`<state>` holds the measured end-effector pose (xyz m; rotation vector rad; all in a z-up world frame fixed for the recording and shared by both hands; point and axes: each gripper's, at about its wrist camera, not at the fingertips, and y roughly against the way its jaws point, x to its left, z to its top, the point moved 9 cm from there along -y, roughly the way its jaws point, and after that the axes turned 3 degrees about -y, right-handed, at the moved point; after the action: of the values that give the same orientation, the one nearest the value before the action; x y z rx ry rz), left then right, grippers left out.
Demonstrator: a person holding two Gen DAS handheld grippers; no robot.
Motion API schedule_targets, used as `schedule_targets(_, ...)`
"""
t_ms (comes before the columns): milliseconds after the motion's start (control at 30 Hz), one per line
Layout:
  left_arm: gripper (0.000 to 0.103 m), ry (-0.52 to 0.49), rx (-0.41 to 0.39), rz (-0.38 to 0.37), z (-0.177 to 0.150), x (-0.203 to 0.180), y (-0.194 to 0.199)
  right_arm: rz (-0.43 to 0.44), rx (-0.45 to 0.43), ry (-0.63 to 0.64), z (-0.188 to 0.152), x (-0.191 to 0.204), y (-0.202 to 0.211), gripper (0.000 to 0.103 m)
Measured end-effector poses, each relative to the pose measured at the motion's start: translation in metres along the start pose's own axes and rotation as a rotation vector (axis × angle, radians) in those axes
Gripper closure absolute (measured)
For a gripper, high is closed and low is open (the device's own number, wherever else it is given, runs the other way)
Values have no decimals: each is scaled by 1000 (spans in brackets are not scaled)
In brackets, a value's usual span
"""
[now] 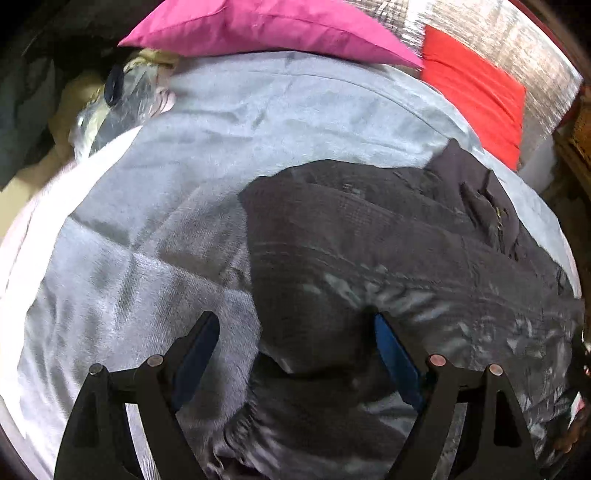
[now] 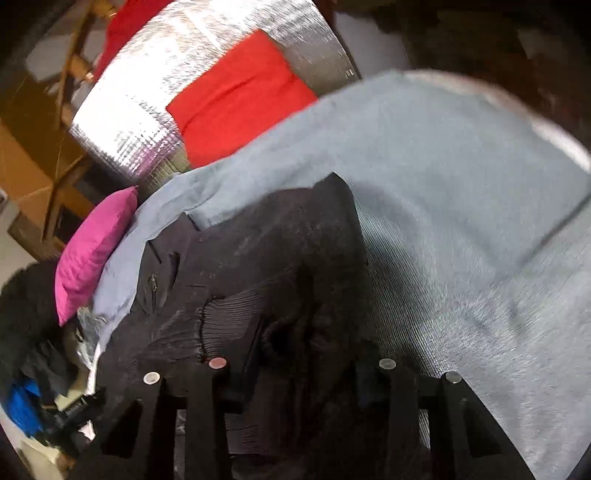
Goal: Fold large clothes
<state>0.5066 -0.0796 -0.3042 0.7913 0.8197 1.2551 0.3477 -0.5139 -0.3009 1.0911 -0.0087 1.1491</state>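
Note:
A large dark jacket [image 1: 388,251] lies on a light blue-grey bedsheet [image 1: 155,206]. My left gripper [image 1: 295,325] is open, its blue-padded fingers [image 1: 395,354] spread over the jacket's near edge, where shiny lining shows. In the right wrist view the same jacket [image 2: 266,236] lies with a ribbed cuff [image 2: 229,321] just ahead of my right gripper [image 2: 303,354]. The right fingers are dark against the dark cloth and look close together around jacket fabric; the grip itself is hard to make out. The sheet [image 2: 461,192] spreads to the right.
A magenta pillow [image 1: 266,26] and a red cloth [image 1: 476,88] on a silver foil mat [image 1: 524,55] lie at the bed's far side. A plastic-wrapped bundle [image 1: 110,107] sits at the left edge. Wooden furniture [image 2: 59,110] stands beyond the bed.

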Motion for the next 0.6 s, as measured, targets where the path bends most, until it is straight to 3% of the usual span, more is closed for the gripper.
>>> schedule_targets(167,18,-13,-4,5,-14,-2,21,-10,65,-30,-12,-5,5,48)
schedule_targets(333,18,-26,-44,-13,-38,12,56,-5,4,25,-20,-17,66,34)
schedule_targets(467,18,-73,-64,12,-58,32,74,19,1,-9,-33,-51,98,34)
schedule_targets(600,18,-60,14,-41,-80,45,71,112,56,-100,-48,-73,99,34)
